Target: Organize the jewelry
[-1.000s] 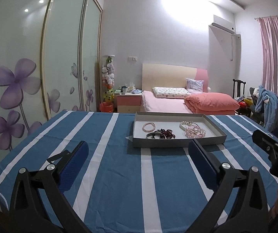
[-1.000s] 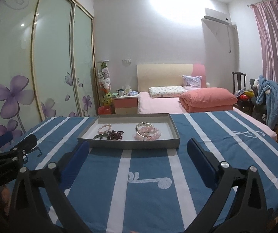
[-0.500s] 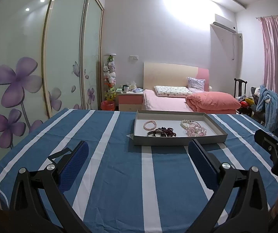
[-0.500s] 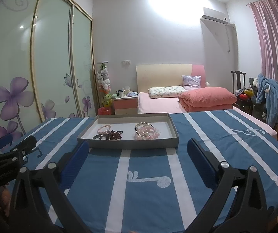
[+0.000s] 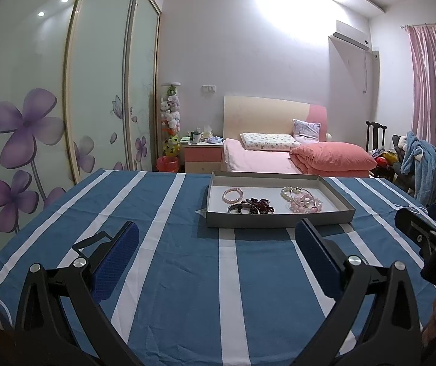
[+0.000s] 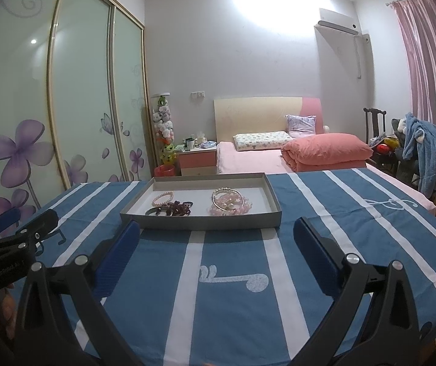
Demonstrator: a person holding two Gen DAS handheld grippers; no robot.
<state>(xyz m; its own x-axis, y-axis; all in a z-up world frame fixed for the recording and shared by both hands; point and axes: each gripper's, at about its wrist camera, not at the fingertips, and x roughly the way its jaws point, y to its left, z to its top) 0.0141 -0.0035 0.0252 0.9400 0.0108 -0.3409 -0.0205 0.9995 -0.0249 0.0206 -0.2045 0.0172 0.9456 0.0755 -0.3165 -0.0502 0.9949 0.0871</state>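
Beaded bracelets (image 5: 301, 199) in shallow grey tray (image 5: 275, 220); both grippers (image 5: 216, 245) (image 6: 216, 241) spread apart, empty.

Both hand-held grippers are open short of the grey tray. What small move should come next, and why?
Probably ease the right hand-held gripper forward over the shallow grey cardboard tray's near wall, toward the tangled pile of pale pink bead bracelets. Both it and the left hand-held gripper are open, empty and hang above the blue-and-white striped cloth, and that pile lies nearest the right one's line.

Both wrist views low over bedspread (image 5: 187, 274), facing shared tray (image 6: 201, 222), near
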